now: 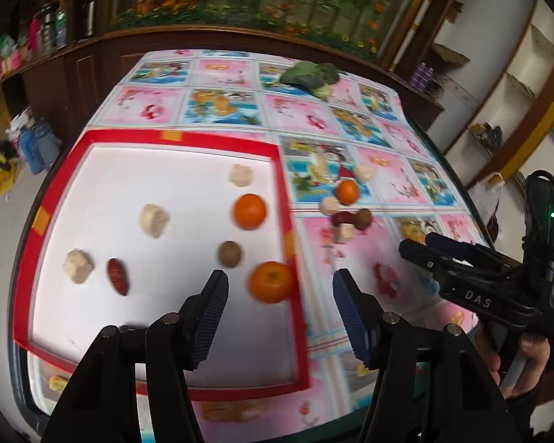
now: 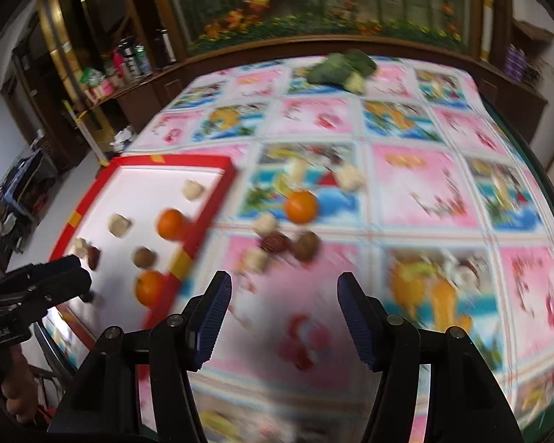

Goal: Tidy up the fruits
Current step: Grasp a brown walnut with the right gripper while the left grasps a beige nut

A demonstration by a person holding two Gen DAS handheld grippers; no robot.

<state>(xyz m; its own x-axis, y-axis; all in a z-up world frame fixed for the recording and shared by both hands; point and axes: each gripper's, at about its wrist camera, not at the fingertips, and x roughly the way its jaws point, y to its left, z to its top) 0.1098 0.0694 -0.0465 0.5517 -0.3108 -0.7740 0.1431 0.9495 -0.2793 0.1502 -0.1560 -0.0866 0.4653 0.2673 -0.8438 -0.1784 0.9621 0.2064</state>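
I see both the left gripper [image 1: 280,288] and right gripper [image 2: 284,291] with jaws apart, holding nothing, above a fruit-print tablecloth [image 2: 424,184]. Oranges [image 1: 250,211] lie in the red-rimmed tray [image 1: 147,136]; one orange [image 2: 301,206] sits outside among wooden shelves [image 1: 48,55].

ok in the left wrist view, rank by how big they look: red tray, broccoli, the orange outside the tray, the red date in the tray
1. red tray
2. broccoli, though it lies farthest off, so likely bigger than it looks
3. orange and red date look about alike; unranked
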